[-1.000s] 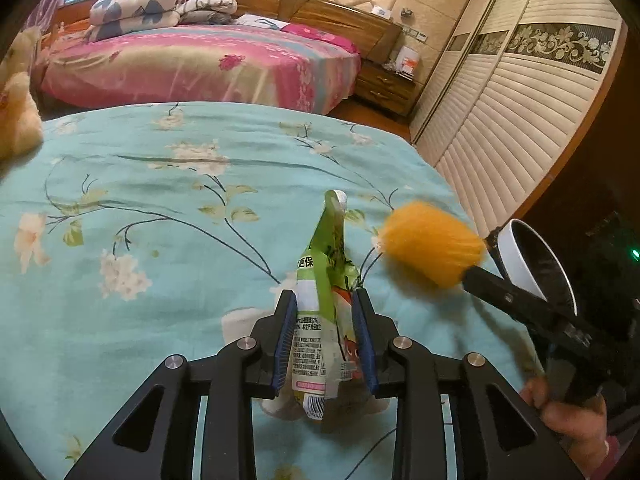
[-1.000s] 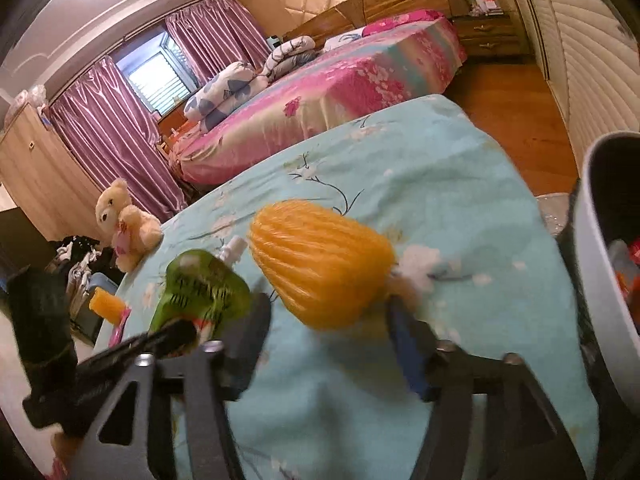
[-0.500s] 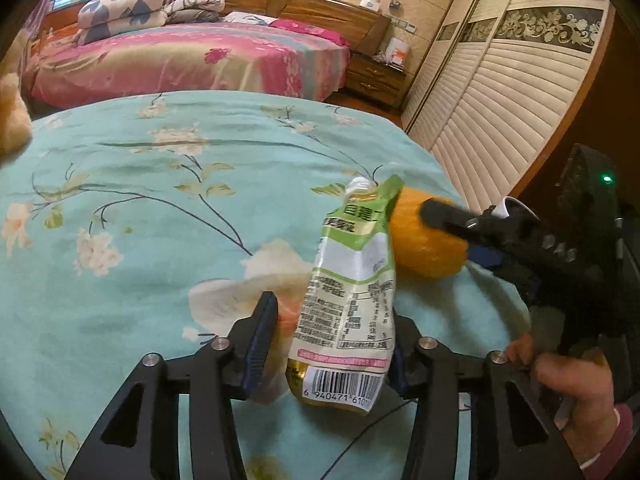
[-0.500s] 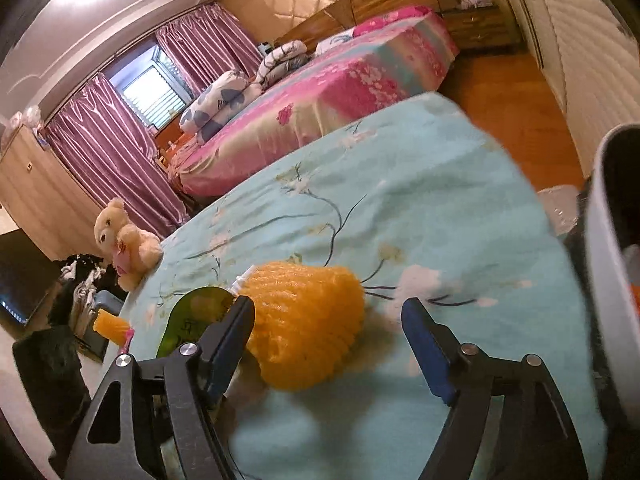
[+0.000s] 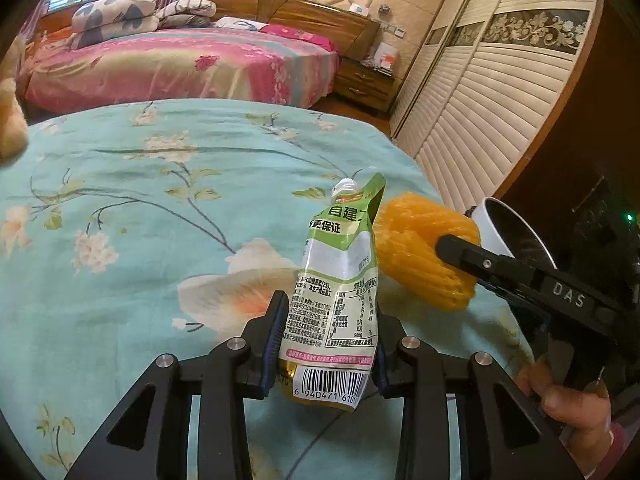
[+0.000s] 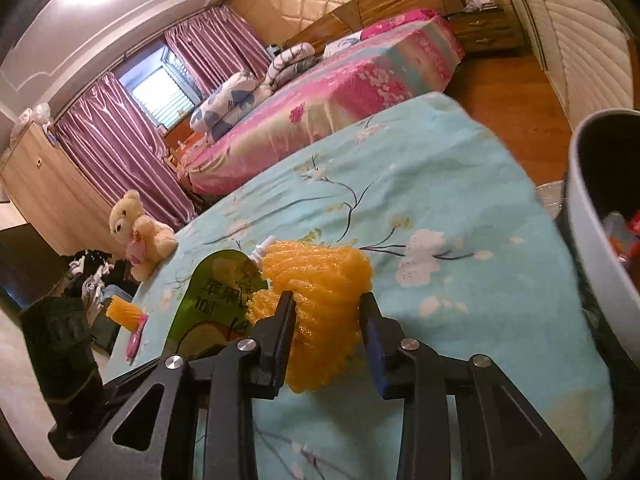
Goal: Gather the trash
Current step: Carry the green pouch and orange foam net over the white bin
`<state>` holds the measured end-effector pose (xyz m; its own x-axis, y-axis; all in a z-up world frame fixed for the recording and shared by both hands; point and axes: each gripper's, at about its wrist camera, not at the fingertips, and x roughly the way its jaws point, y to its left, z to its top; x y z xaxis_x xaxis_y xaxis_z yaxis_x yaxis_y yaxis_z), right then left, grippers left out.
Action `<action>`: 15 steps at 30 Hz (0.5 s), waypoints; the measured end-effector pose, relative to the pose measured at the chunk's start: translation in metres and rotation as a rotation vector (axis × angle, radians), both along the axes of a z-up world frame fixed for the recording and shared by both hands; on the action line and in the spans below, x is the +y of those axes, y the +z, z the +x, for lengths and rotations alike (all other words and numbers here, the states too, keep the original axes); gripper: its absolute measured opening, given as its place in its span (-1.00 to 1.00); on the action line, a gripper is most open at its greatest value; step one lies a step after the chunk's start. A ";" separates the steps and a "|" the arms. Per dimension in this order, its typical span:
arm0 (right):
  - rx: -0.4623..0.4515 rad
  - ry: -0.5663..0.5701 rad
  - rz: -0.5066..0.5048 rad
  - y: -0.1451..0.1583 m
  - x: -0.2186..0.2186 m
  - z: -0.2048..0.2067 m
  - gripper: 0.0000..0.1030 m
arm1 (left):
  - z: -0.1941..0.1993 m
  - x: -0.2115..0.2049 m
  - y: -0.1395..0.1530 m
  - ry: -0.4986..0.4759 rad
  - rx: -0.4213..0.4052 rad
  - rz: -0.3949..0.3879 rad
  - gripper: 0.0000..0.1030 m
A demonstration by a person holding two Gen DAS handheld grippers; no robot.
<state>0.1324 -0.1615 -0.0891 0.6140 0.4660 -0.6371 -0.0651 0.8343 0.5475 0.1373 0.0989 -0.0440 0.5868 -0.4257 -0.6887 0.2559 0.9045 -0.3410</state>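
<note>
The left claw (image 5: 326,342) is squeezed onto one green and white drink pouch (image 5: 338,300). Its two blue pads press the sides of the pouch near the bottom. The pouch stands almost upright, with its white spout on top and a barcode at the bottom. It is held just above the blue flowered bed cover (image 5: 140,208).

The right claw (image 6: 326,332) is closed around one orange foam net (image 6: 324,304). The two fingers press into the net from both sides, and the soft net bulges out between them. From the left camera, one black finger of the right claw lies across the net (image 5: 424,256), and the net sits just right of the pouch, touching it or almost touching. A hand (image 5: 572,404) holds the handle of the right claw at the lower right.

Next to the bed, on the right, stands one white trash bin (image 6: 592,256) with a dark inside. Some red and white scraps lie in it. The bin's rim (image 5: 496,224) also shows behind the net in the left camera.

Farther away on the blue cover there is one more orange foam net (image 6: 122,310) with one pink thing (image 6: 136,338) beside it. One cream teddy bear (image 6: 140,232) sits near that edge. Behind it all is one pink bed (image 5: 176,64) with folded quilts (image 5: 116,14).
</note>
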 end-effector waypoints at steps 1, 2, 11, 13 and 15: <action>-0.008 -0.010 0.000 0.002 -0.003 -0.004 -0.37 | -0.001 -0.003 0.002 -0.008 -0.004 0.001 -0.33; -0.013 -0.017 -0.001 0.004 -0.005 -0.007 -0.37 | -0.002 -0.005 0.004 -0.015 -0.008 0.001 -0.33; -0.061 -0.094 -0.014 0.019 -0.028 -0.038 -0.37 | -0.006 -0.030 0.013 -0.074 -0.030 0.011 -0.33; -0.065 -0.111 -0.019 0.020 -0.033 -0.043 -0.37 | -0.007 -0.039 0.014 -0.093 -0.032 0.014 -0.33; -0.068 -0.127 -0.024 0.021 -0.038 -0.047 -0.37 | -0.007 -0.047 0.015 -0.108 -0.035 0.018 -0.33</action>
<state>0.0849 -0.1994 -0.0676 0.7093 0.3670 -0.6019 0.0051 0.8511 0.5250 0.1302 0.0517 -0.0287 0.5618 -0.4754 -0.6771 0.3639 0.8770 -0.3138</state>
